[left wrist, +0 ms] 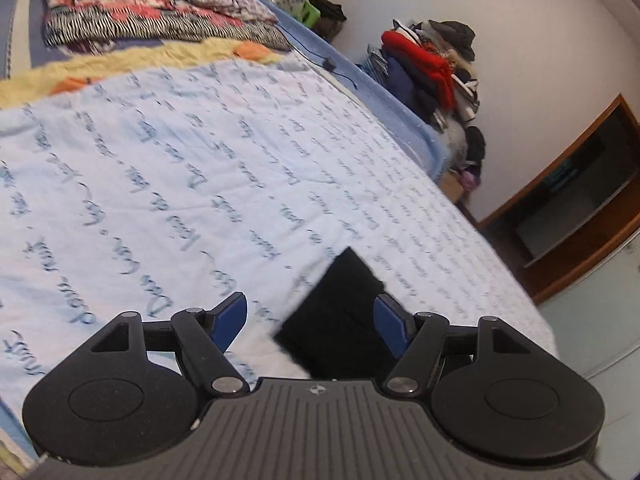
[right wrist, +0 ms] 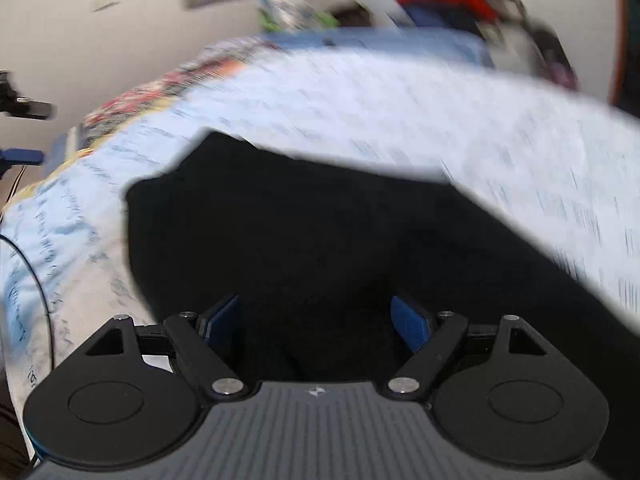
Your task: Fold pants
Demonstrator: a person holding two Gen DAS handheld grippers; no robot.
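Observation:
The black pants [right wrist: 320, 232] lie on a pale blue bedspread with script print [left wrist: 180, 168]. In the right wrist view they fill the middle, blurred by motion. My right gripper [right wrist: 316, 322] is open just above them, its blue pads on either side of the cloth, holding nothing. In the left wrist view only a corner of the pants [left wrist: 340, 312] shows, between the fingers of my left gripper [left wrist: 310, 320], which is open and empty above the bed.
Folded patterned clothes [left wrist: 152, 12] are stacked at the head of the bed. A heap of clothes [left wrist: 432, 72] stands against the wall beyond the bed's right edge. A wooden cabinet [left wrist: 580, 200] stands at right. A black cable [left wrist: 320, 60] lies on the bed edge.

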